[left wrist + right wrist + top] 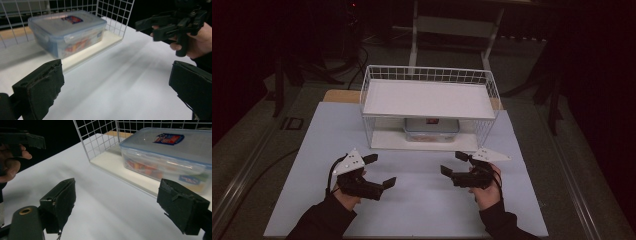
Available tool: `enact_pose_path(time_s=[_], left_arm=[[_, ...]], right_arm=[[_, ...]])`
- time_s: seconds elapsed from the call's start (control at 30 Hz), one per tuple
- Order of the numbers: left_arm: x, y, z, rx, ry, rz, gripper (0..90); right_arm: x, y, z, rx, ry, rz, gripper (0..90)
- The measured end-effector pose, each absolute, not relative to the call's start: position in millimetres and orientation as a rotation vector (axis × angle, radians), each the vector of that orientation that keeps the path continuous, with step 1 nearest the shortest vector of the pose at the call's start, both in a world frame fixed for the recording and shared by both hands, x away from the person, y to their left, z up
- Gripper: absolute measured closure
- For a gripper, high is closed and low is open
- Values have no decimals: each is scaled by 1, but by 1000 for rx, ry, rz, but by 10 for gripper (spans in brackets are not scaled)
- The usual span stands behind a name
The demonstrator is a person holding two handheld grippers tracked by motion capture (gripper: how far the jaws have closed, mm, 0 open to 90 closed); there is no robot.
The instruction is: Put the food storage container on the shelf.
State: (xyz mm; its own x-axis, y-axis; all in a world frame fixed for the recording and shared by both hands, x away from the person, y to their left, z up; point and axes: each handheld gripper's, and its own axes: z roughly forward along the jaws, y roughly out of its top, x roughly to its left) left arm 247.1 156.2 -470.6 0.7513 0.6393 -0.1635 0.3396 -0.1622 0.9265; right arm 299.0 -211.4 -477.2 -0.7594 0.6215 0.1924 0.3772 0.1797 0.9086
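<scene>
A clear plastic food container (pixel 431 129) with a blue-rimmed lid sits on the lower shelf of a white wire rack (pixel 430 98), which stands at the far side of a white table (pixel 422 200). In front of the rack, apart from it, a person holds two black grippers above the bare tabletop. The left gripper (pixel 383 171) and the right gripper (pixel 454 163) both have their jaws spread wide, with nothing between them.

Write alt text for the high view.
A clear lidded food container sits on the lower shelf of a white wire rack on a white table. In front, the left gripper and right gripper hover open, empty.
</scene>
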Motion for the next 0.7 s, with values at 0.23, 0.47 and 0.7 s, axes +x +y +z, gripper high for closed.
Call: enact_pose_path(time_s=[0.23,0.47,0.7], left_arm=[[242,162,-478,1781,758,253,0],[236,166,-482,1806,729,228,0],[229,173,-486,1800,715,226,0]], right_arm=[[282,-229,-477,949,2233,1610,151],[263,-250,-481,937,2253,1571,151],[248,-267,-486,961,2236,1567,153]])
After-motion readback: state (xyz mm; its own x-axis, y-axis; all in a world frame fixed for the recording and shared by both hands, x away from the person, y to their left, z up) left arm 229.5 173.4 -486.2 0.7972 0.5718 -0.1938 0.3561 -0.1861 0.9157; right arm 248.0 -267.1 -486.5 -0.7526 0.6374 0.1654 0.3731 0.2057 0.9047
